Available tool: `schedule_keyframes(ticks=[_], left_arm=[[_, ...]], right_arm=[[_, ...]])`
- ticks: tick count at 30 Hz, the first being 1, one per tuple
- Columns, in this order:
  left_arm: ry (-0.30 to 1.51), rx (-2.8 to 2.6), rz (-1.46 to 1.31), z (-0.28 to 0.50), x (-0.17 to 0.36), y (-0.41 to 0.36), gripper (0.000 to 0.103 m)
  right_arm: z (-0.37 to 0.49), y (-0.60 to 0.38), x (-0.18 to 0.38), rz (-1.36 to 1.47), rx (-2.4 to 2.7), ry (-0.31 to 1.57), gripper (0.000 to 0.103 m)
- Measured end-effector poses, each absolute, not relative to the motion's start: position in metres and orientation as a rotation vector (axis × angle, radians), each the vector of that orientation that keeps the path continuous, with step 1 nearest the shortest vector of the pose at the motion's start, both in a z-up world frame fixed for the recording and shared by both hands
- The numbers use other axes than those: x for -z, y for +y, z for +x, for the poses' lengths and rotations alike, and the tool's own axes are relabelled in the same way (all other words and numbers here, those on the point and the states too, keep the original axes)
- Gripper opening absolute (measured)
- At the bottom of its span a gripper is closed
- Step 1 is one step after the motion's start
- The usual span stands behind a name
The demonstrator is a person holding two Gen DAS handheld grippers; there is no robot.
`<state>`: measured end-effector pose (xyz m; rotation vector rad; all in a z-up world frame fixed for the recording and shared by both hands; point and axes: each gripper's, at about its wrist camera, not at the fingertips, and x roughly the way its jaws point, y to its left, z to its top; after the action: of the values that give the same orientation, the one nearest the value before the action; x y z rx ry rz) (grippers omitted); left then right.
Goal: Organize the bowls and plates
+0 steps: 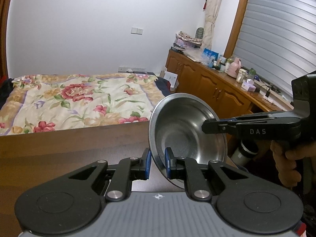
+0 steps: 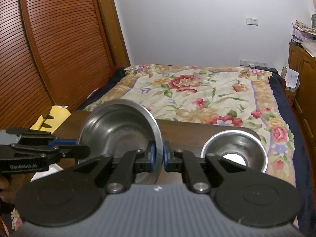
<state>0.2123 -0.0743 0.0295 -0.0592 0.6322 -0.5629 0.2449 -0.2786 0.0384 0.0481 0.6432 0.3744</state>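
A steel bowl (image 1: 183, 130) (image 2: 118, 126) hangs tilted on its side above the dark wooden table (image 2: 187, 130). My left gripper (image 1: 158, 164) has its blue pads on either side of the bowl's near rim and is shut on it. In the right wrist view it comes in from the left (image 2: 79, 148). My right gripper (image 2: 158, 155) pinches the opposite rim. In the left wrist view it reaches in from the right (image 1: 207, 127), with a hand on its handle. A second steel bowl (image 2: 235, 150) sits upright on the table's right side.
Beyond the table lies a bed with a floral quilt (image 2: 197, 90). Louvred wooden doors (image 2: 49, 49) stand at the left. A wooden sideboard (image 1: 213, 83) with bottles and boxes runs along the right. A flask (image 1: 243, 154) shows below the right gripper, and yellow paper (image 2: 51, 118) lies left of the table.
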Motion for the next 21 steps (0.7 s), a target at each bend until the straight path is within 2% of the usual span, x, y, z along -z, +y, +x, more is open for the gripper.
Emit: schedule_keyframes(ticks=[21], left_arm=[[0.679,0.596,-0.034,0.142,-0.005,-0.052,0.016]], right_arm=[[0.182,-0.266,-0.009,0.073,-0.428,0.699,0.011]])
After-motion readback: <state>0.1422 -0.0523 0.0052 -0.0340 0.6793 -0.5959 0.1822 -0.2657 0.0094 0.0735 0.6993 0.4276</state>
